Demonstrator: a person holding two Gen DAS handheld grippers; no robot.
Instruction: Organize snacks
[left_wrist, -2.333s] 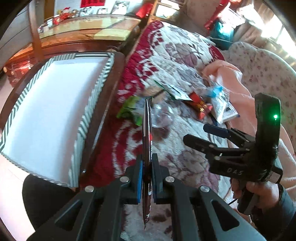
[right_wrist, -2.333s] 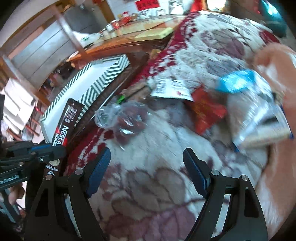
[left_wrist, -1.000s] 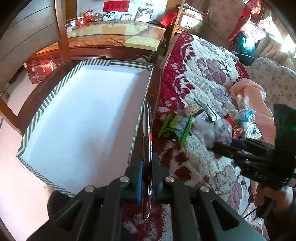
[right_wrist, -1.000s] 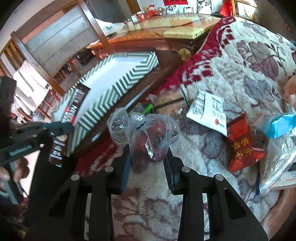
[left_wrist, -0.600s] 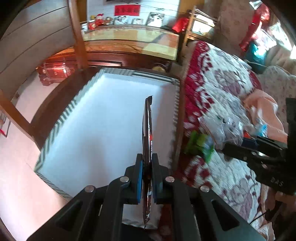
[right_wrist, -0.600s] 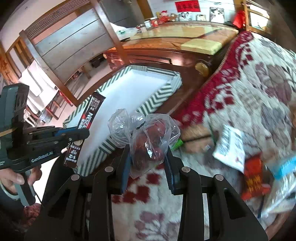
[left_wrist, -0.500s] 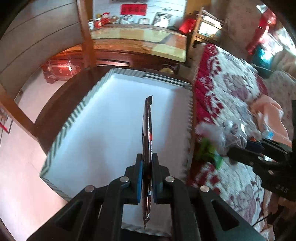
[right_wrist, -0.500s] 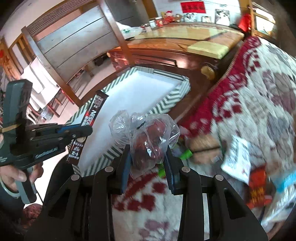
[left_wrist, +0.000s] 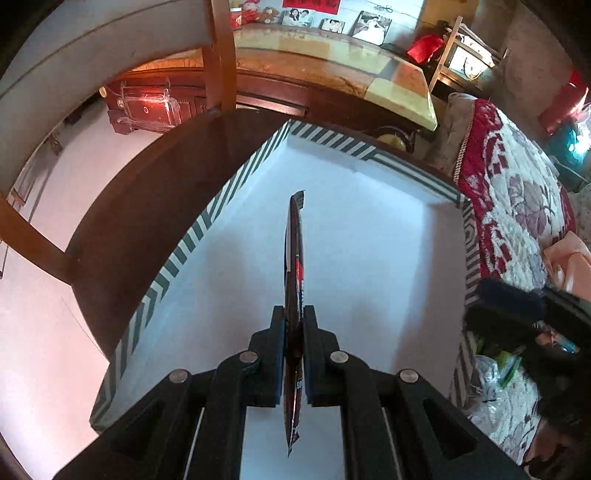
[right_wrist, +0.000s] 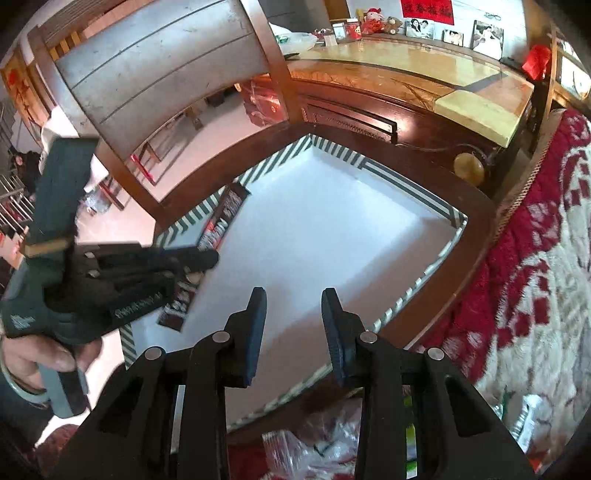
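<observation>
Jaws of the left gripper (left_wrist: 294, 332) pinch a dark snack packet (left_wrist: 295, 240) edge-on above the striped box (left_wrist: 207, 218), while those of the right gripper (right_wrist: 293, 325), closing, stand apart around nothing over the box's near corner.

Dark snack packet (left_wrist: 294, 295) held edge-on above empty white striped-rimmed box (left_wrist: 192, 236)
</observation>
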